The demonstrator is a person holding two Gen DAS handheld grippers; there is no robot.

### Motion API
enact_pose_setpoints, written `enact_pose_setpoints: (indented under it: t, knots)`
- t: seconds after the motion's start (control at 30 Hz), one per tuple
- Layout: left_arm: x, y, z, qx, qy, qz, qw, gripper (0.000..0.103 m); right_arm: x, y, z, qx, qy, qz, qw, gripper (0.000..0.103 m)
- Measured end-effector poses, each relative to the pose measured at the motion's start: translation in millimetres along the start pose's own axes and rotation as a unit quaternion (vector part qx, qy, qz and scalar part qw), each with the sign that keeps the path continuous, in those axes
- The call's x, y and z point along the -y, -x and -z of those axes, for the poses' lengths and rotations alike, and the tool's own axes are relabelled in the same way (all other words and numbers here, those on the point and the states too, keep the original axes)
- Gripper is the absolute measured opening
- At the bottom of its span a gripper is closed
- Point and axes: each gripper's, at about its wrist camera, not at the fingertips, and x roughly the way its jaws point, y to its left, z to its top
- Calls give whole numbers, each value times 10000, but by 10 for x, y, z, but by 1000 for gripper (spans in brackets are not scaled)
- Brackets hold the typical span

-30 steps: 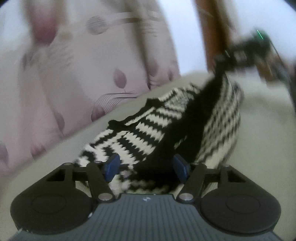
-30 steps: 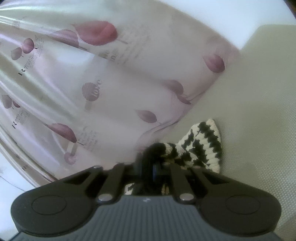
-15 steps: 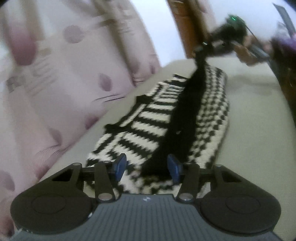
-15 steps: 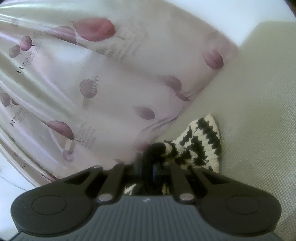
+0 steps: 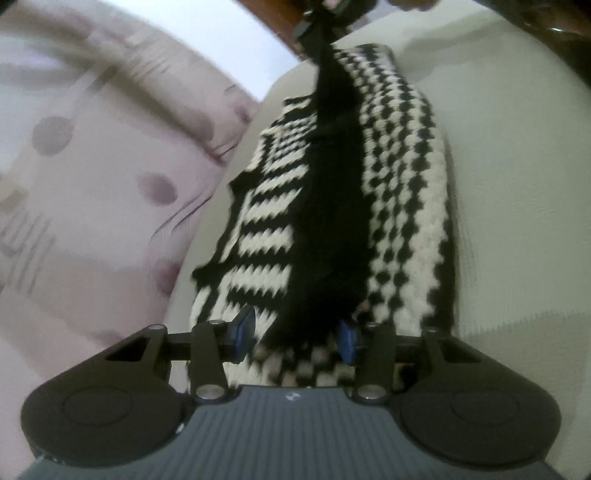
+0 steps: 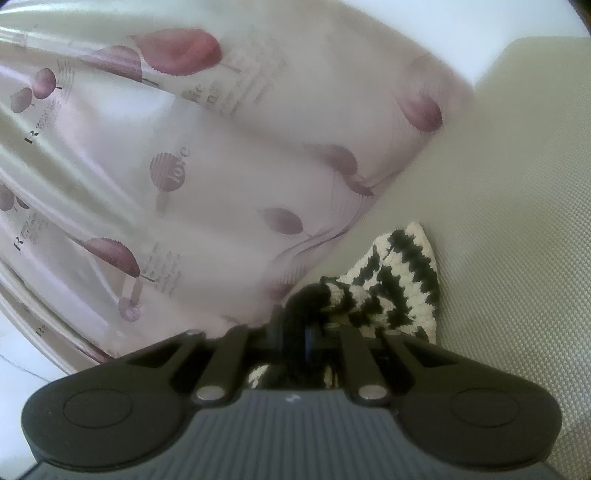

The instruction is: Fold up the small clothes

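Observation:
A black-and-cream striped knit garment [image 5: 402, 192] lies stretched lengthwise on a pale grey-green cushion surface [image 5: 517, 184]. Its black edge [image 5: 332, 206] runs raised down the middle. My left gripper [image 5: 297, 334] is open, its blue pads either side of the garment's near end. My right gripper [image 6: 295, 338] is shut on the black edge of the garment [image 6: 310, 299] at the far end, with a striped corner [image 6: 402, 280] spilling to its right. The right gripper also shows at the top of the left wrist view [image 5: 321, 18], holding the edge up.
A pale pink curtain with dark red leaf prints [image 6: 221, 166] hangs along the left of the cushion, also in the left wrist view [image 5: 92, 184]. A brown wooden post [image 5: 273, 14] stands behind the far end. Bare cushion [image 6: 517, 184] extends to the right.
The left wrist view has swung so the garment runs straight ahead and looks more stretched out. The left jaws have narrowed slightly around the near end. The right gripper stays shut on the edge.

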Motion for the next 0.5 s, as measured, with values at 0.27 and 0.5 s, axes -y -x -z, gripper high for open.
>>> enact_pose_setpoints:
  t: [0.27, 0.5]
  knots:
    - [-399, -82, 63, 210, 2532, -317, 9667, 22, 22, 0, 1, 36, 47, -13, 10000, 10]
    - [-842, 168, 177, 569, 4599, -1194, 8781, 22, -33, 25, -43, 183, 141, -35, 9997, 10]
